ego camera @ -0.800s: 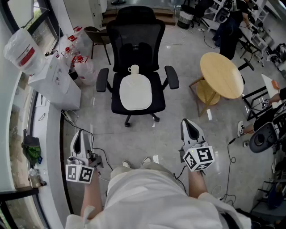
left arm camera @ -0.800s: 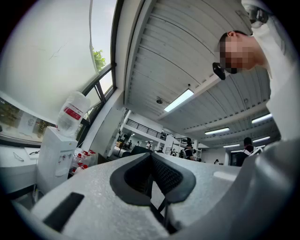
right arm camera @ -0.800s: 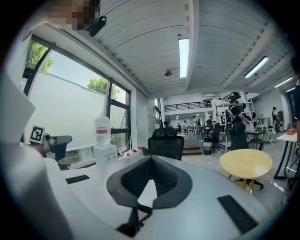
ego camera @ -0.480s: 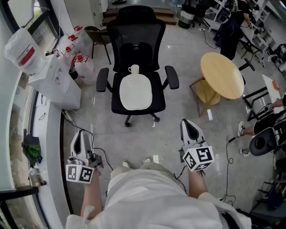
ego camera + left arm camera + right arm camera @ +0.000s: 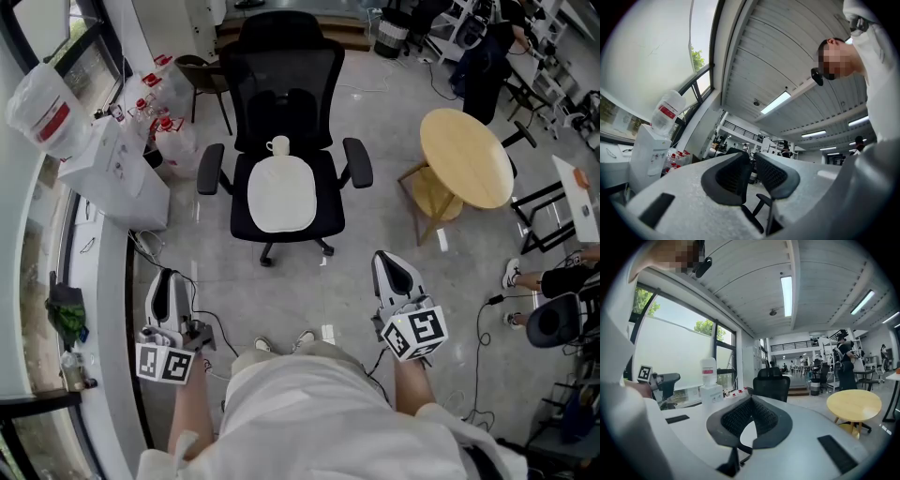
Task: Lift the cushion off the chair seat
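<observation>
A flat cream cushion (image 5: 281, 195) lies on the seat of a black mesh office chair (image 5: 281, 70) in the middle of the head view. Both grippers hang well short of the chair, near the person's waist. My left gripper (image 5: 165, 283) is at the lower left, its jaws shut with nothing in them (image 5: 752, 159). My right gripper (image 5: 391, 264) is at the lower right, also shut and empty (image 5: 751, 400). In the right gripper view the chair (image 5: 771, 386) stands straight ahead, and a pale patch of the cushion (image 5: 748, 435) shows below the closed tips.
A round wooden table (image 5: 464, 155) stands right of the chair. A water dispenser with a jug (image 5: 111, 167) and red-capped bottles (image 5: 161, 117) are to its left. A small cream mug-like thing (image 5: 279, 145) sits at the seat's rear. Cables (image 5: 202, 323) trail on the floor.
Both grippers and the cushion stay where they were. The head view has drifted slightly, and a person at the right edge has shifted.
</observation>
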Demonstrator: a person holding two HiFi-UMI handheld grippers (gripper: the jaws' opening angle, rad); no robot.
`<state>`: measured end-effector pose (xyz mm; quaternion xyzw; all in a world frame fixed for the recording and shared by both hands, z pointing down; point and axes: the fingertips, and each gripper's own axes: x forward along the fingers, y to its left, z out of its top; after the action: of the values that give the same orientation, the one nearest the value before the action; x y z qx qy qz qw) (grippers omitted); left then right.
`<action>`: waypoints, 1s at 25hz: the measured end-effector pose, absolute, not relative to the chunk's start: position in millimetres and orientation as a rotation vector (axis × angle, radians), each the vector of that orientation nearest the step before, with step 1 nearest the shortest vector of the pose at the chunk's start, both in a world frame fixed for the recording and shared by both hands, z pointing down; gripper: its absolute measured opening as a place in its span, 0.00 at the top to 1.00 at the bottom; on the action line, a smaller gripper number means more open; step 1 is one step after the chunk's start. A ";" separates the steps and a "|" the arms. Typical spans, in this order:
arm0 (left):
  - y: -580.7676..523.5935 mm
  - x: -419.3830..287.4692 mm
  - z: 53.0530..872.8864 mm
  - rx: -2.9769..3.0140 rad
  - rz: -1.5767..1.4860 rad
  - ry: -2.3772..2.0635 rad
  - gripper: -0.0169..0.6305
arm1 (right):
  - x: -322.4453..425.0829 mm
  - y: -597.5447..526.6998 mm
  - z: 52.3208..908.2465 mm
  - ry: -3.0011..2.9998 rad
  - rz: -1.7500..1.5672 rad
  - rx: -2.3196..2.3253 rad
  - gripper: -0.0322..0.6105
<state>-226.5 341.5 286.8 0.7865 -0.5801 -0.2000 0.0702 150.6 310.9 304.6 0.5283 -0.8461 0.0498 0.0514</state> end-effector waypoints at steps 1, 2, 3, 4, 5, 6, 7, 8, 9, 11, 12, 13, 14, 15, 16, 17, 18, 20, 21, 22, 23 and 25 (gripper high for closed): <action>338.9 -224.6 286.5 2.361 -0.609 -1.739 0.80 | 153.8 309.6 305.8 -2.574 0.159 1.612 0.95; 336.2 -222.7 287.1 2.351 -0.615 -1.737 0.72 | 157.0 308.0 306.9 -2.574 0.164 1.613 0.95; 333.4 -220.6 288.3 2.340 -0.617 -1.737 0.67 | 160.5 306.2 308.1 -2.576 0.166 1.608 0.95; 330.5 -218.0 290.1 2.331 -0.613 -1.742 0.62 | 164.6 304.3 309.6 -2.578 0.167 1.604 0.95; 327.7 -215.2 292.6 2.324 -0.603 -1.751 0.57 | 169.2 302.1 311.7 -2.579 0.170 1.603 0.95; 325.2 -212.5 295.5 2.317 -0.592 -1.761 0.52 | 173.7 299.6 314.5 -2.579 0.175 1.604 0.95; 323.4 -210.3 298.6 2.308 -0.583 -1.770 0.48 | 177.3 297.0 317.8 -2.579 0.184 1.603 0.95; 322.5 -208.7 301.4 2.299 -0.577 -1.775 0.45 | 179.5 294.8 321.3 -2.580 0.195 1.599 0.95; 322.1 -207.5 303.5 2.294 -0.569 -1.779 0.42 | 179.9 293.4 324.4 -2.584 0.206 1.592 0.95; 320.6 -207.4 307.3 2.290 -0.548 -1.788 0.38 | 176.9 292.3 329.2 -2.590 0.217 1.576 0.95; 318.3 -208.6 310.0 2.283 -0.541 -1.792 0.37 | 175.2 291.3 331.4 -2.588 0.219 1.573 0.95; 314.9 -210.0 313.4 2.271 -0.537 -1.795 0.36 | 174.0 289.4 333.7 -2.583 0.222 1.573 0.95; 310.5 -210.8 317.1 2.260 -0.532 -1.795 0.35 | 173.6 286.7 335.7 -2.578 0.227 1.574 0.95; 305.4 -210.5 320.5 2.254 -0.524 -1.791 0.35 | 173.9 283.3 337.4 -2.573 0.232 1.573 0.95; 299.6 -209.1 323.4 2.254 -0.513 -1.785 0.34 | 174.5 279.5 338.9 -2.568 0.236 1.572 0.95; 292.8 -207.4 326.0 2.258 -0.503 -1.777 0.34 | 175.4 275.3 340.6 -2.561 0.240 1.571 0.95; 284.8 -206.0 328.9 2.261 -0.495 -1.768 0.34 | 176.3 270.6 342.6 -2.552 0.244 1.574 0.95; 264.8 -204.0 337.2 2.258 -0.490 -1.743 0.34 | 178.2 259.5 347.2 -2.528 0.251 1.582 0.95; 253.3 -202.9 342.4 2.254 -0.487 -1.727 0.34 | 180.2 253.1 349.5 -2.511 0.256 1.593 0.95; 240.7 -201.4 347.9 2.252 -0.483 -1.711 0.34 | 183.0 245.9 351.7 -2.493 0.264 1.608 0.95; 227.0 -199.6 353.0 2.252 -0.479 -1.694 0.34 | 186.5 237.4 353.7 -2.474 0.273 1.627 0.95; 196.6 -195.8 360.6 2.260 -0.472 -1.661 0.34 | 192.2 216.7 356.1 -2.436 0.285 1.661 0.95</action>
<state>-195.8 196.6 360.6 0.7859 -0.5774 -0.1641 0.1481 192.2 216.7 356.1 0.5585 -0.8190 0.0959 0.0898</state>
